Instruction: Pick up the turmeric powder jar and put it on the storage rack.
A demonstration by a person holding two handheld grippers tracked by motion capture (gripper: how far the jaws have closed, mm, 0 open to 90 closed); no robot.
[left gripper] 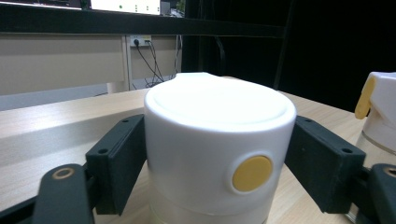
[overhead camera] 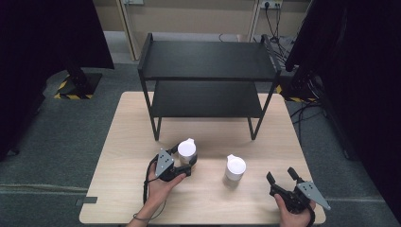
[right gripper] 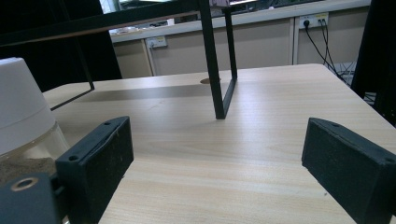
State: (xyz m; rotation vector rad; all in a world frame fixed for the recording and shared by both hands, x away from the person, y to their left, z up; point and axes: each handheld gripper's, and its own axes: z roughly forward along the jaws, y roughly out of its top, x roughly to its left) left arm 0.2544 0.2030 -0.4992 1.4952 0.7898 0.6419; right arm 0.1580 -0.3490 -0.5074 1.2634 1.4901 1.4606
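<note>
1. Where the high view looks down on the wooden table [overhead camera: 123, 189], the left gripper [overhead camera: 185, 160] sits near the table's middle with its jaws pinching a white-lidded jar [overhead camera: 187, 150], which stands upright on the wood just in front of the black two-tier shelf [overhead camera: 207, 60].
2. From that same view, a second jar [overhead camera: 235, 168] with a like white lid stands alone to the right of the first, apart from both grippers.
3. Also from above, the right gripper [overhead camera: 281, 176] rests near the table's front right corner, jaws spread wide with nothing between them, held in the person's hand [overhead camera: 292, 215].
4. Along the left gripper view, the held jar [left gripper: 218, 158] sits squarely between the two black pads [left gripper: 117, 163], both pressed against its white lid; a round yellow dot [left gripper: 252, 173] shows on the lid's side, and the other jar [left gripper: 380, 112] peeks in at the right edge with a yellow mark of its own.
5. Along the right gripper view, the jaws stand well apart over bare wood; the second jar [right gripper: 21, 116] is at the left edge, its clear lower part holding something sandy, and a leg of the shelf [right gripper: 215, 70] rises farther back.
</note>
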